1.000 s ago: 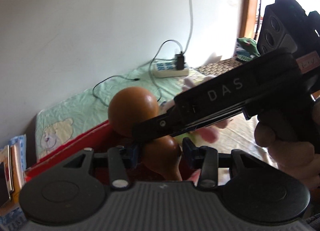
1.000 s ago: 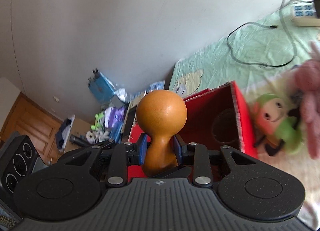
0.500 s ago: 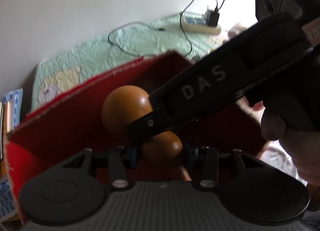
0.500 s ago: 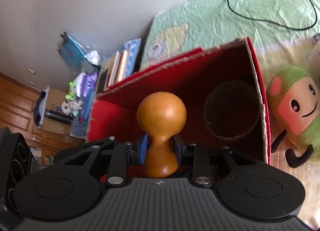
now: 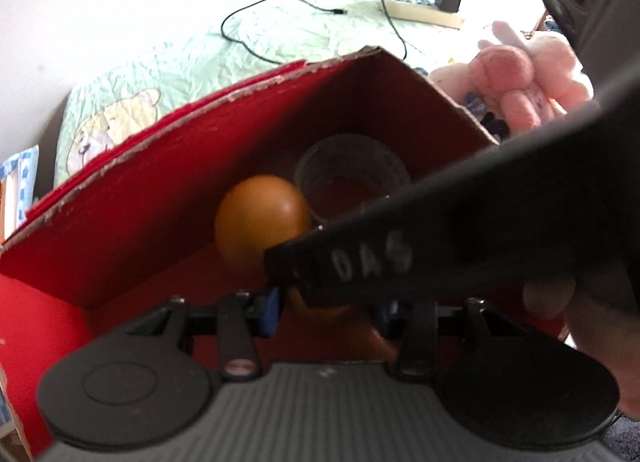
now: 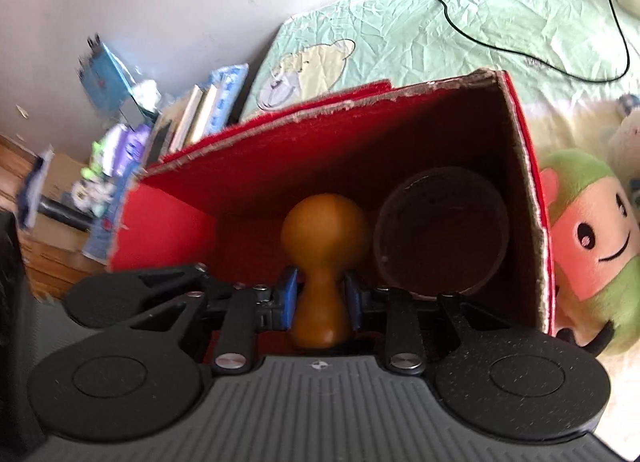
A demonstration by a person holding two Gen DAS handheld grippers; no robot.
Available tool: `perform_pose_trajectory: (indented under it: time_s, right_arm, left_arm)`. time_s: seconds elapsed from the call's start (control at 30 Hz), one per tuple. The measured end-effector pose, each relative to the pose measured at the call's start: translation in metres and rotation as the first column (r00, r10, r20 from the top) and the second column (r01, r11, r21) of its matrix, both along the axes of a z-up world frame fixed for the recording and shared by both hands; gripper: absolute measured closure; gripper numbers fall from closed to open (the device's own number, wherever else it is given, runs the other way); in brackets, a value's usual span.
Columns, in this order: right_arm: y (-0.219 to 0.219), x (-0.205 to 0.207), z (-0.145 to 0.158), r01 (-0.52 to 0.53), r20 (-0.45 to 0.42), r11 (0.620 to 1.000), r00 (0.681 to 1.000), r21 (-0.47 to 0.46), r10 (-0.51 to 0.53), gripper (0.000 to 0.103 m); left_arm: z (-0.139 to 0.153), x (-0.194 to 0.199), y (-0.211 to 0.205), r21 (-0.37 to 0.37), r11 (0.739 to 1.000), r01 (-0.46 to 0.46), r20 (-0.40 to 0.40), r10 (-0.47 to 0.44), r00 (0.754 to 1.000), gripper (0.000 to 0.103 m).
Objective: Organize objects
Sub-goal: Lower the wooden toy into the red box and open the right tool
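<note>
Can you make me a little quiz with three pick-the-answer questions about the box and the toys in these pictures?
1. Where is the clear round jar?
A. inside the red box
B. on the books
C. on the green sheet

2. What colour is the wooden piece with the round head?
A. blue
B. orange-brown
C. white

3. What is the right hand-held gripper doing?
A. hanging open with nothing in it
B. gripping the plush toy
C. gripping the wooden piece by its narrow neck

Answers:
1. A, the jar stands against the right wall inside the box.
2. B, its round head and stem are orange-brown.
3. C, the blue pads sit on both sides of the neck, over the open box.
</note>
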State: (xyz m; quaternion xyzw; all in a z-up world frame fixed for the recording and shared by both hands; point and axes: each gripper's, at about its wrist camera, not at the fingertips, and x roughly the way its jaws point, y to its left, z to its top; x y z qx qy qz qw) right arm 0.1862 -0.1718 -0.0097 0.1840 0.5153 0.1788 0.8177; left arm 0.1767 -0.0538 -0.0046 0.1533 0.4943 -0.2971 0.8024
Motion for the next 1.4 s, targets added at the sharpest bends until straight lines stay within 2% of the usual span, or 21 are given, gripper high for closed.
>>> perform_pose_trajectory:
  time_s: [0.13,0.27,0.43,0.53,0.63,0.7,0.8,0.9,1.0,1.13,1.27,1.4]
  right_arm:
    - [0.009,-0.001,-0.005,-0.021,0.007,0.995,1.0,-0.094,0.022,0.074]
    - [0.009,0.001,-0.007,-0.02,-0.001,0.994,1.0,-0.11,0.02,0.073]
    - [0.01,0.0,-0.009,-0.025,0.007,0.993,1.0,-0.115,0.026,0.072]
    - [0.01,-0.003,-0.009,-0.018,0.023,0.994,1.0,-0.111,0.02,0.072]
    - [0.01,-0.004,-0.009,-0.013,0.034,0.995,0.999,-0.104,0.016,0.07]
    - [0.008,-0.006,-0.008,-0.014,0.047,0.997,0.999,-0.076,0.018,0.07]
    - [0.005,-0.009,-0.007,-0.009,0.076,0.999,0.997,-0.035,0.011,0.07]
    - [-0.003,-0.014,-0.005,-0.008,0.114,0.999,0.994,0.04,0.003,0.071]
    - [-0.001,-0.012,-0.005,-0.011,0.081,0.999,0.997,0.044,0.008,0.072]
    - [0.0,-0.004,-0.009,0.045,-0.044,0.989,0.998,0.139,-0.039,0.076]
    - [0.013,-0.004,-0.007,0.036,-0.022,0.995,0.999,0.094,-0.034,0.078]
    - [0.008,-0.005,-0.006,0.041,-0.008,0.982,0.999,0.185,-0.041,0.078]
  left_arm:
    - [0.001,0.002,0.002,0.001,1.0,-0.012,-0.012,0.012,1.0,0.056]
    - [0.004,0.001,0.008,0.004,1.0,-0.013,0.008,0.013,1.0,0.045]
    - [0.004,0.001,0.02,0.051,0.999,-0.017,0.065,0.014,0.998,0.041]
    - [0.005,0.003,0.033,0.08,0.995,-0.058,0.103,0.05,0.993,0.038]
    - [0.004,0.011,0.044,0.063,0.991,-0.117,0.085,0.111,0.99,0.037]
    - [0.003,0.015,0.045,0.068,0.986,-0.152,0.081,0.147,0.986,0.036]
    - [0.003,0.01,0.04,0.111,0.977,-0.181,0.133,0.166,0.977,0.036]
    - [0.004,0.004,0.042,0.11,0.975,-0.194,0.154,0.176,0.972,0.034]
    - [0.005,0.006,0.044,0.109,0.972,-0.209,0.148,0.192,0.97,0.032]
    - [0.004,0.003,0.049,0.114,0.967,-0.229,0.155,0.21,0.965,0.027]
    - [0.0,0.009,0.046,0.122,0.961,-0.249,0.149,0.23,0.962,0.027]
    - [-0.003,0.012,0.045,0.129,0.958,-0.255,0.154,0.234,0.96,0.027]
